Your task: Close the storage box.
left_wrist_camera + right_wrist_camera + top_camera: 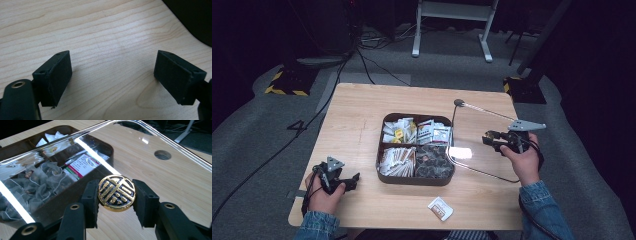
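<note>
A dark brown box (414, 180) with compartments of tea bags and sachets sits mid-table. To its right, its clear lid (482, 145) hangs tilted above the table. My right gripper (490, 139) is shut on the lid's round gold-and-black knob (116, 193), whose sides the pads of that right gripper (116, 195) press. Through the lid (150, 150) I see the tea bags in the box (15, 146). My left gripper (353, 181) rests low at the table's front left, left of the box. In its own view the left gripper (112, 75) stands open over bare wood.
A small white and brown sachet (440, 208) lies loose near the front edge of the wooden table (357, 115), in front of the box. Cables and desk legs are on the carpet beyond the far edge.
</note>
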Demonstrator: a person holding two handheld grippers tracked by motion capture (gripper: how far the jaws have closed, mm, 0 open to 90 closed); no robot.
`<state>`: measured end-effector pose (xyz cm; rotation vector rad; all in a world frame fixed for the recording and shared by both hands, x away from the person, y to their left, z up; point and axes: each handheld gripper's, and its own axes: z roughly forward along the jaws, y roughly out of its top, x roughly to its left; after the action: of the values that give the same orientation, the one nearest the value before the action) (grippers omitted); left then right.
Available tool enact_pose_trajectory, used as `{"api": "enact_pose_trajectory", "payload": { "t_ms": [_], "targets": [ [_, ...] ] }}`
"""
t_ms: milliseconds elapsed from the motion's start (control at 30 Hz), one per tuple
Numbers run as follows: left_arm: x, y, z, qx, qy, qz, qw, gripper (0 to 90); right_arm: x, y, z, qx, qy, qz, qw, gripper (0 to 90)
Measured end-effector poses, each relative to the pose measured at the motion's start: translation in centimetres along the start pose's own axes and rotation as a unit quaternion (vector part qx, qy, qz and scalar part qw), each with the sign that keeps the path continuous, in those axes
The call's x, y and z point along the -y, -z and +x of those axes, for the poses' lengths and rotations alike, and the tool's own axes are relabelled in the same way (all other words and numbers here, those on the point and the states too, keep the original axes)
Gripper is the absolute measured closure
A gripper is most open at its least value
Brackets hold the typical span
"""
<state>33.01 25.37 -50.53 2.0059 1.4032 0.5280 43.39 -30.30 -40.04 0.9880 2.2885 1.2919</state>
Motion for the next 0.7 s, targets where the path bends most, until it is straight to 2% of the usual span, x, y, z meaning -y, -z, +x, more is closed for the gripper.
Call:
{"api": "enact_pose_trajectory", "payload": {
  "t_ms": [267, 300, 500, 700],
  "targets": [
    [-0.2, -0.2, 0.0, 0.001, 0.000, 0.000, 1.0000, 14.3, -2.1, -2.0, 1.5, -0.030, 0.002, 0.010, 0.9995, 58.5],
    [-0.2, -0.2, 0.0, 0.001, -0.002, -0.001, 1.0000, 14.1, -2.9, -2.6, 2.1, -0.035, 0.010, 0.012, 0.9993, 58.5],
    [-0.5, -0.5, -0.1, 0.001, -0.002, 0.000, 1.0000, 13.7, -4.6, -3.8, 3.5, -0.039, 0.029, 0.030, 0.9984, 58.5],
    [-0.5, -0.5, -0.1, 0.001, -0.004, 0.000, 1.0000, 13.7, -5.6, -4.9, 4.4, -0.050, 0.028, 0.036, 0.9977, 58.5]
  ]
}}
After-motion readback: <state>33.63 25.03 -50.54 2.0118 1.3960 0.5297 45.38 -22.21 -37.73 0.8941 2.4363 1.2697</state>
